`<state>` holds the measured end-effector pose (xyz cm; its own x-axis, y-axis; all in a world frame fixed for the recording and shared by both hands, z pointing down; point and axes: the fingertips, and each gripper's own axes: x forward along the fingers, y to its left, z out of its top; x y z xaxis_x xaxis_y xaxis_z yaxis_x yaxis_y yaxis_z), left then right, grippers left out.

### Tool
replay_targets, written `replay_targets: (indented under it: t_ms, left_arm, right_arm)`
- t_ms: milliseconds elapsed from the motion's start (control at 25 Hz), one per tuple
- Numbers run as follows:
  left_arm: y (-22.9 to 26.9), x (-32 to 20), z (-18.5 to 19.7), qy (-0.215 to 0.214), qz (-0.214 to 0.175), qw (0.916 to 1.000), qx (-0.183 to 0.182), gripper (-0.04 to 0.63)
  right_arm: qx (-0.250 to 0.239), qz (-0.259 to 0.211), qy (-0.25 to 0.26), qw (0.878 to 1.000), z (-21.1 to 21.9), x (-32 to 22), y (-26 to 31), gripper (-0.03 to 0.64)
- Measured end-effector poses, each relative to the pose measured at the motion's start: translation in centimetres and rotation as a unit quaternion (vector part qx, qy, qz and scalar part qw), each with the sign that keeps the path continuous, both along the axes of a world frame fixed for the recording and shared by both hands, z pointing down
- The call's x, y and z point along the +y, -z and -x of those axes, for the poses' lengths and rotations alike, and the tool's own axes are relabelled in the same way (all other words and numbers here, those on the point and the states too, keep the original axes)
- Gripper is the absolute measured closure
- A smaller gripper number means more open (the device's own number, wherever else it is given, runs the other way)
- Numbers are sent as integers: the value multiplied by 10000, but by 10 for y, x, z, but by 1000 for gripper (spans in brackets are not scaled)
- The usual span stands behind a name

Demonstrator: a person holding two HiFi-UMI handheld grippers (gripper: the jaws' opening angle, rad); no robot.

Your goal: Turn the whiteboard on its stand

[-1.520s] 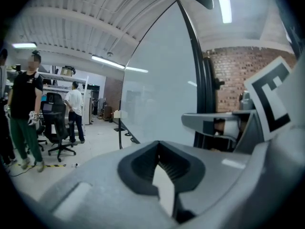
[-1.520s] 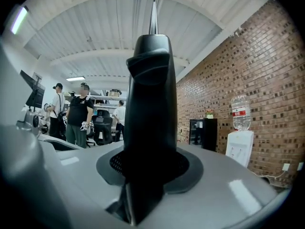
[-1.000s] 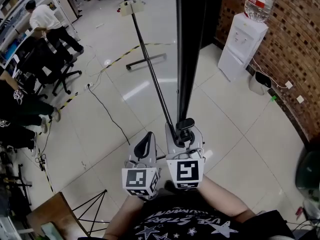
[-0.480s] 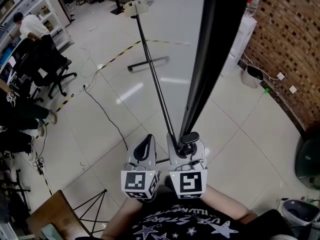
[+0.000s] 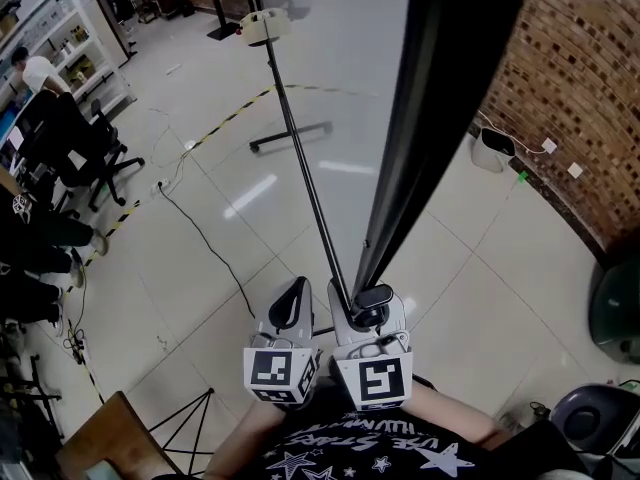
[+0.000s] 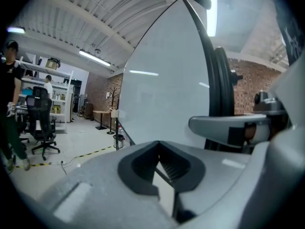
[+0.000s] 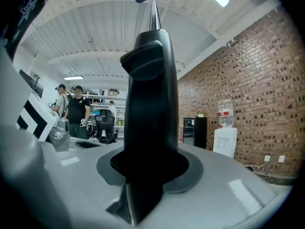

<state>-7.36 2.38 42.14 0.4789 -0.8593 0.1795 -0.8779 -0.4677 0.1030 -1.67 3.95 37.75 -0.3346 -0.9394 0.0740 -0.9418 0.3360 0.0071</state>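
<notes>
The whiteboard rises in front of me, seen nearly edge-on in the head view. Its white face (image 5: pixel 345 118) lies left of its thick black frame edge (image 5: pixel 440 98). My right gripper (image 5: pixel 368 303) is shut on the bottom of that black edge, which fills the right gripper view (image 7: pixel 147 104) between the jaws. My left gripper (image 5: pixel 291 298) sits just left of it, jaws together and empty. In the left gripper view the white face (image 6: pixel 162 89) spreads ahead and the left gripper (image 6: pixel 167 185) does not touch it.
A brick wall (image 5: pixel 580 88) runs along the right, with a dark bin (image 5: pixel 615 308) below it. Office chairs (image 5: pixel 75 148) and people stand at the left. A cable (image 5: pixel 200 238) and striped tape (image 5: pixel 230 113) cross the floor. Tripod legs (image 5: pixel 190 418) show at bottom left.
The board's black edge has swung to the right at its top and now hides the water dispenser, and more of the white face shows. Both grippers stayed at its foot, side by side.
</notes>
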Motion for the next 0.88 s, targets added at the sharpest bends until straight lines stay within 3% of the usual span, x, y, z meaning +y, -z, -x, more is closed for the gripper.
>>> replay_targets:
  t_ms: [480,680,880]
  left_arm:
    - [23,3,1,99,-407,9990,168,589]
    - [22,8,13,256,-428,9987,117,589]
    - [17,13,18,240,-412,9988,107,589]
  right_arm:
    - [-158,22,108,9998,-3,-12,-2,472]
    - [73,-166,140,9997,-5,-5,-4,463]
    - [134,-216,49,9997,-4,5,-6,410]
